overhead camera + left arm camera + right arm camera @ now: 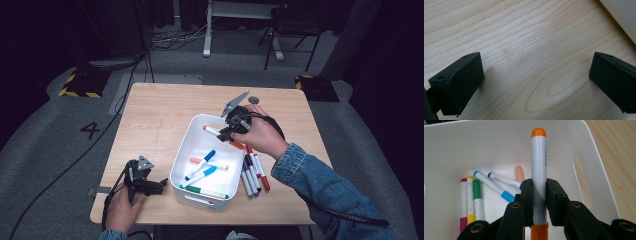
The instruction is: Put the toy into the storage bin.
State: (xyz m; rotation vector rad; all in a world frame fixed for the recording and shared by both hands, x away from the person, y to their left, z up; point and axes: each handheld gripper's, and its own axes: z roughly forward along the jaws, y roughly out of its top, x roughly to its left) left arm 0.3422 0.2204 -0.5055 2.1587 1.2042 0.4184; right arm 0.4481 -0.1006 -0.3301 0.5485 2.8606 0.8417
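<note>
A white plastic marker with an orange cap and orange end [538, 170] is held off the floor of the white plastic bin [446, 150], over its open top, its capped end pointing toward the bin's far wall.

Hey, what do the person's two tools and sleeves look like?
Both tools, left tool and right tool, are black, each topped by a grey three-cornered plate and trailing a black cable. Their jaws are blocky black pads, with brass-coloured rivets on the right one. The sleeves are blue denim.
</note>
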